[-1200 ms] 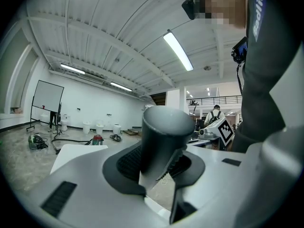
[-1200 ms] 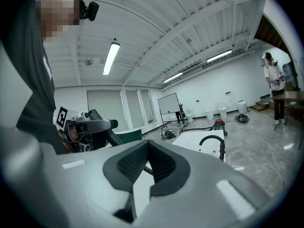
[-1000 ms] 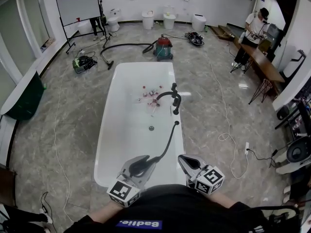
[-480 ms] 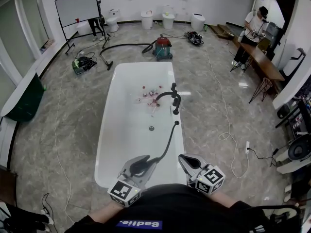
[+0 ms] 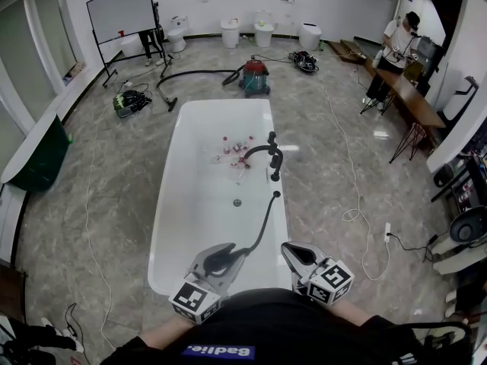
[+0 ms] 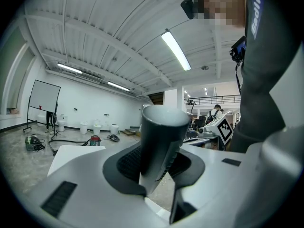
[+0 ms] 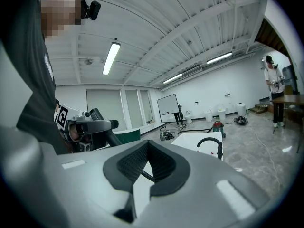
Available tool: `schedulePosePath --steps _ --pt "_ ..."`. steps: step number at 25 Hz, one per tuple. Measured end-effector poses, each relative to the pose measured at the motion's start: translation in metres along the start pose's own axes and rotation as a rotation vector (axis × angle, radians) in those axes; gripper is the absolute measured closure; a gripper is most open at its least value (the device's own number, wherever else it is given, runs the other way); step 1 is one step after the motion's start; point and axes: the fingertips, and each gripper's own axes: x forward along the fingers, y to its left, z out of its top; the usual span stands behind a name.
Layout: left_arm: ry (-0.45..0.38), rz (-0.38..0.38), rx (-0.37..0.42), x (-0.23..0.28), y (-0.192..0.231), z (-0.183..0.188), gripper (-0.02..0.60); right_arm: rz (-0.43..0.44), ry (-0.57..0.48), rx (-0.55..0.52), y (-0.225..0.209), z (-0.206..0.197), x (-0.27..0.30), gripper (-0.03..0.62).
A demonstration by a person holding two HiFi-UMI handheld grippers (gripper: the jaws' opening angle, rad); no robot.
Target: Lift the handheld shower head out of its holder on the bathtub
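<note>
A white bathtub (image 5: 183, 204) lies lengthwise ahead of me, with a black faucet (image 5: 270, 155) on its right rim. From the rim a black hose (image 5: 262, 223) curves toward me to the black handheld shower head (image 5: 219, 260). My left gripper (image 5: 217, 258) is shut on it above the tub's near end. In the left gripper view the dark shower head (image 6: 161, 141) stands upright between the jaws of my left gripper (image 6: 154, 148). My right gripper (image 5: 293, 249) hangs beside it on the right, shut and empty, and in its own view the tips of my right gripper (image 7: 147, 144) meet.
Several small bottles (image 5: 236, 147) lie in the tub near a drain (image 5: 237, 201). A red vacuum (image 5: 256, 74) with its hose, a whiteboard (image 5: 118, 6), toilets and cables occupy the floor beyond. A person (image 5: 399, 40) stands at a table far right.
</note>
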Motion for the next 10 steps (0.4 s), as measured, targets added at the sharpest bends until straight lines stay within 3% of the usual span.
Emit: schedulePosePath --steps 10 --pt "0.007 -0.003 0.002 0.0043 0.0007 0.0012 0.469 -0.010 -0.001 -0.001 -0.0043 -0.0013 -0.0013 0.592"
